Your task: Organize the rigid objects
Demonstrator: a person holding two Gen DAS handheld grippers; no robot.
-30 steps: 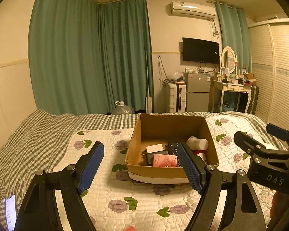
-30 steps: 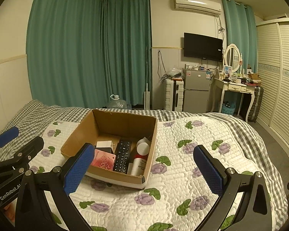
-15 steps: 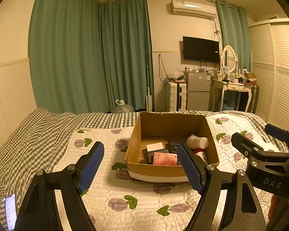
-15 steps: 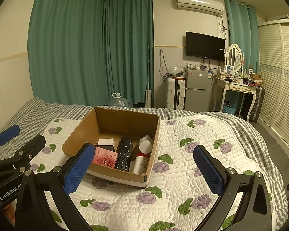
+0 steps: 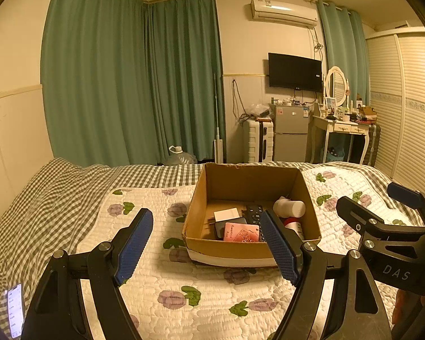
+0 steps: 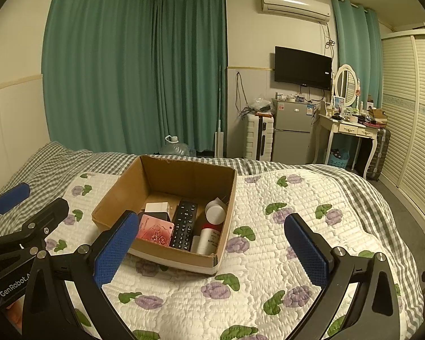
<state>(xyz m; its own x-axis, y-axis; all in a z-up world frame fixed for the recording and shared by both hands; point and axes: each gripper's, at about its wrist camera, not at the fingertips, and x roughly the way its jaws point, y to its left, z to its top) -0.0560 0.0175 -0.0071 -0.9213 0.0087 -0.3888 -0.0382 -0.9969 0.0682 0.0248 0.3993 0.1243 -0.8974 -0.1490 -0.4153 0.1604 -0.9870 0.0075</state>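
Left wrist view: left gripper (image 5: 206, 245) at lower centre, jaws spread wide and holding nothing. A cardboard box (image 5: 252, 248) stands on the floral quilt (image 5: 201, 286) at centre frame, just beyond the fingertips. The right gripper (image 5: 382, 212) enters from the right edge, also released and empty.

Right wrist view: right gripper (image 6: 212, 248) at the bottom, blue pads (image 6: 307, 250) far apart. The box (image 6: 181, 256) lies left of centre, its near wall partly behind the left pad. Inside it: a pink card box (image 6: 155, 231) at the near left, a black remote (image 6: 184, 225) in the middle, a white bottle (image 6: 216, 212) lying on its side at the right, and a white block (image 6: 156, 206) behind the pink one. A lit phone (image 5: 15, 310) lies on the checked bedcover (image 5: 42, 212) at the lower left of the left wrist view.
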